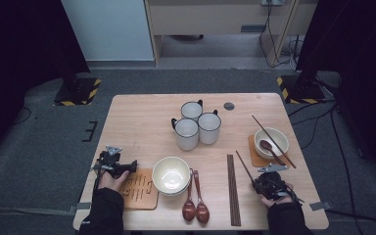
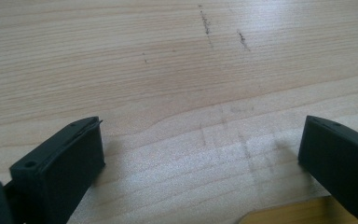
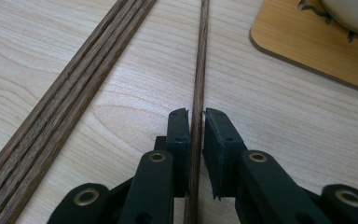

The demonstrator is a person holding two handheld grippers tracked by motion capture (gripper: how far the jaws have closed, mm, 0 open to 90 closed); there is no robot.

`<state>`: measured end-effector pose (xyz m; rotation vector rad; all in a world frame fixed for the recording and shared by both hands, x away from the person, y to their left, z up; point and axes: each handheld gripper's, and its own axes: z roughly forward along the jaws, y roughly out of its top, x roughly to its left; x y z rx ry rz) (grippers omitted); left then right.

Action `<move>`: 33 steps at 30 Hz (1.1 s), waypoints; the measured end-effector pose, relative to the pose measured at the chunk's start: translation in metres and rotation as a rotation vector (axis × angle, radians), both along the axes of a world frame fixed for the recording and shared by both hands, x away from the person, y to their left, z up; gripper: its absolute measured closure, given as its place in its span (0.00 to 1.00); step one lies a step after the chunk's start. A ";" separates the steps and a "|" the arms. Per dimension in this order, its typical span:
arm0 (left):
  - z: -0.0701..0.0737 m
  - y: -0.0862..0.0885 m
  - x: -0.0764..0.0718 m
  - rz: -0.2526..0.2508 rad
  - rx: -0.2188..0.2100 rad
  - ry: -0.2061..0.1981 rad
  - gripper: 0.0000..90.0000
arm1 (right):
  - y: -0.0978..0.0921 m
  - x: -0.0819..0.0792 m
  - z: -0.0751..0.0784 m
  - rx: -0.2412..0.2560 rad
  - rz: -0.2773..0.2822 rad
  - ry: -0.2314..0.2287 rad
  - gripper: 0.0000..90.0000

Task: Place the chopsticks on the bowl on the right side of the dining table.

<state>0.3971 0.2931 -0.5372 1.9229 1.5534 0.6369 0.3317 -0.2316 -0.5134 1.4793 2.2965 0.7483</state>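
Right gripper view puts us close on the action: the right gripper [image 3: 196, 114] has its jaws nearly closed on a single chopstick [image 3: 199, 60], which runs straight out ahead between them, pinched near its near end. Off to the jaws' left lies the bundle [image 3: 70, 79] of other chopsticks, well apart; ahead and to the right sits a coaster [image 3: 307, 51] with a bowl [image 3: 354, 16] on it.

From the high view, that chopstick [image 1: 245, 166] angles away from the right gripper [image 1: 264, 183] towards the far coaster [image 1: 254, 156], where one chopstick already rests across the bowl [image 1: 271, 139]. I judge the job is to carry this one over beside it.

To do it well: grip firmly so the stick cannot swivel, lift the near end first, keep the far tip clear of the coaster edge, then lay it parallel to its mate.

The left gripper [image 2: 200, 140] stands wide open over bare table [image 2: 168, 70], holding nothing; the yellowish corner just under its right jaw is probably the near coaster [image 1: 139, 188].
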 end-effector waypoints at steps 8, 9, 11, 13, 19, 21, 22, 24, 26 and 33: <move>0.000 0.000 0.000 0.000 0.000 0.000 0.00 | -0.002 0.001 0.000 0.019 -0.010 0.014 0.94; 0.000 0.000 0.000 0.001 -0.001 -0.001 0.00 | -0.002 0.001 0.000 0.020 -0.010 0.015 0.94; 0.000 0.000 0.000 0.000 0.000 0.000 0.00 | -0.003 0.002 0.001 0.028 -0.009 0.022 0.94; 0.000 0.000 0.000 0.000 0.000 0.000 0.00 | -0.004 0.003 0.001 0.037 -0.010 0.027 0.94; 0.000 0.000 0.000 0.000 -0.001 -0.001 0.00 | -0.005 0.002 0.004 0.047 -0.006 0.028 0.94; 0.000 0.000 0.000 0.000 0.000 0.000 0.00 | -0.007 0.001 0.006 0.048 0.000 0.017 0.94; 0.000 0.000 0.000 0.000 0.000 0.000 0.00 | -0.007 0.001 0.007 0.053 -0.002 0.012 0.94; 0.000 0.000 0.000 0.001 -0.001 -0.001 0.00 | -0.009 0.000 0.009 0.059 -0.001 0.006 0.94; 0.000 0.000 0.000 0.000 0.000 0.000 0.00 | -0.009 0.000 0.012 0.068 0.004 0.004 0.94; 0.000 0.000 0.000 0.000 0.000 0.000 0.00 | -0.011 -0.002 0.020 0.088 0.017 -0.038 0.94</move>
